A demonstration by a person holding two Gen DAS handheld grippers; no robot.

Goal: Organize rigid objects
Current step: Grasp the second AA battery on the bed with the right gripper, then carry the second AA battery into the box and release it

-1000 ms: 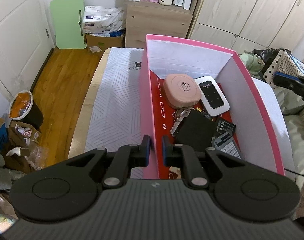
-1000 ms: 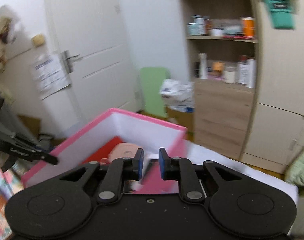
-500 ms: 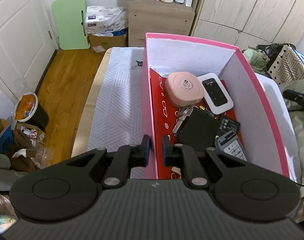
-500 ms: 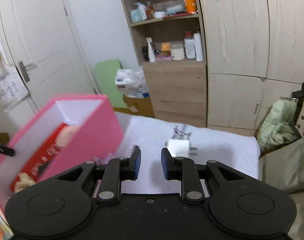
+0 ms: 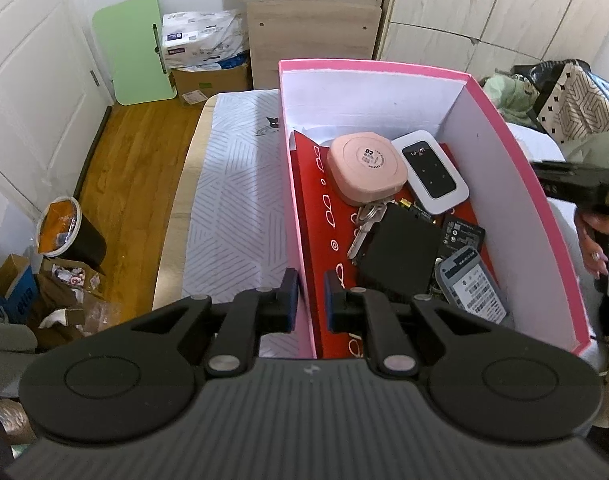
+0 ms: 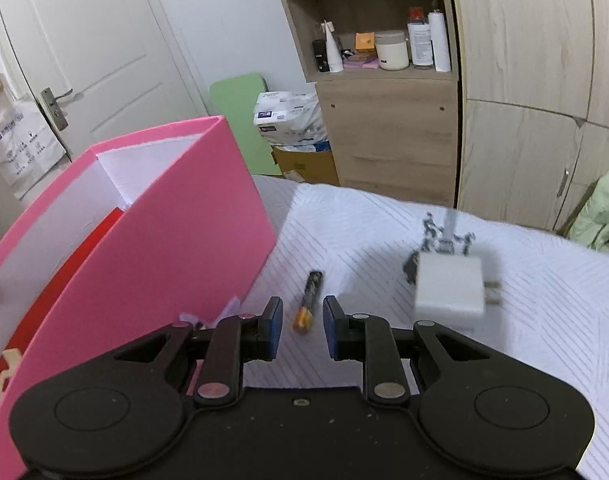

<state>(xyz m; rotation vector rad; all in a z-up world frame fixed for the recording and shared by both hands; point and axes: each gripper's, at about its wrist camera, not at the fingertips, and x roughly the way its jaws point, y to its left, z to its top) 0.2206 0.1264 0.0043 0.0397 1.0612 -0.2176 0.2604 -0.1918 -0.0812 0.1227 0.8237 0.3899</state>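
Gripping the near left wall of the pink box (image 5: 300, 216) with my left gripper (image 5: 307, 306), one finger outside and one inside, I clamp the thin card to steady the box for loading. My right gripper (image 6: 302, 326) hangs just above the striped cloth (image 6: 364, 232) with its jaws parted and nothing pinched; the battery (image 6: 309, 295) lies in line with the gap, just beyond the fingertips, so I judge it my next pick. The white charger (image 6: 450, 286) rests to the right on the same cloth, well clear. Inside the box sit a pink case (image 5: 368, 168), a white router (image 5: 430, 170), keys (image 5: 364, 226) and a black pouch (image 5: 400, 254). The box's tall right wall stands close beside the battery and will crowd my left finger.
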